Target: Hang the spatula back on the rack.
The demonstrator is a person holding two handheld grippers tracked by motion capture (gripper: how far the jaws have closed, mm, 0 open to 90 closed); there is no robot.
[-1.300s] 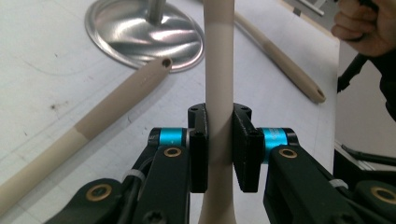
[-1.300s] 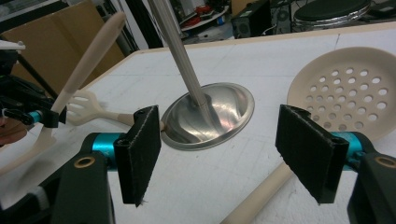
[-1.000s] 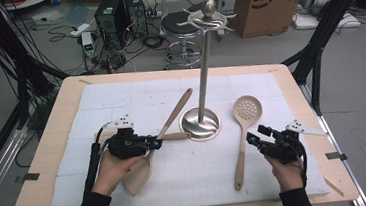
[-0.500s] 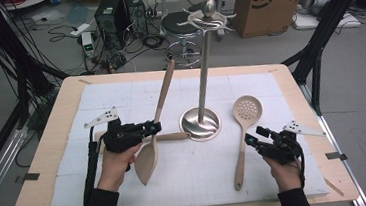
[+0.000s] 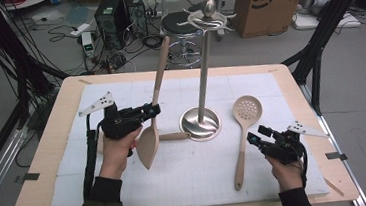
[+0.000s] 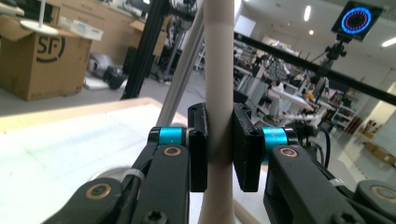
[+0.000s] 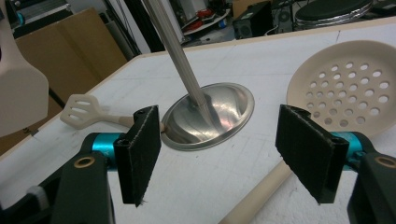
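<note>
My left gripper (image 5: 152, 110) is shut on the handle of a beige spatula (image 5: 148, 143) and holds it nearly upright. The blade hangs low over the white mat and the handle points up and away. In the left gripper view the handle (image 6: 219, 93) is clamped between the two pads (image 6: 198, 149). To its right stands a metal utensil stand (image 5: 202, 122) with hooks at its top. A beige perforated skimmer (image 5: 246, 110) lies on the mat right of the stand. My right gripper (image 5: 254, 141) is open beside the skimmer's handle (image 7: 261, 193), with nothing between its pads.
A small beige slotted turner (image 7: 84, 108) lies on the mat against the stand's base (image 7: 210, 116). The white mat (image 5: 270, 95) covers most of the wooden table (image 5: 53, 129). Beyond the far edge are a stool, cables and a cardboard box (image 5: 268, 5).
The left gripper has lifted the spatula off the mat and swung it from a flat diagonal to nearly upright. The right gripper has barely moved.
</note>
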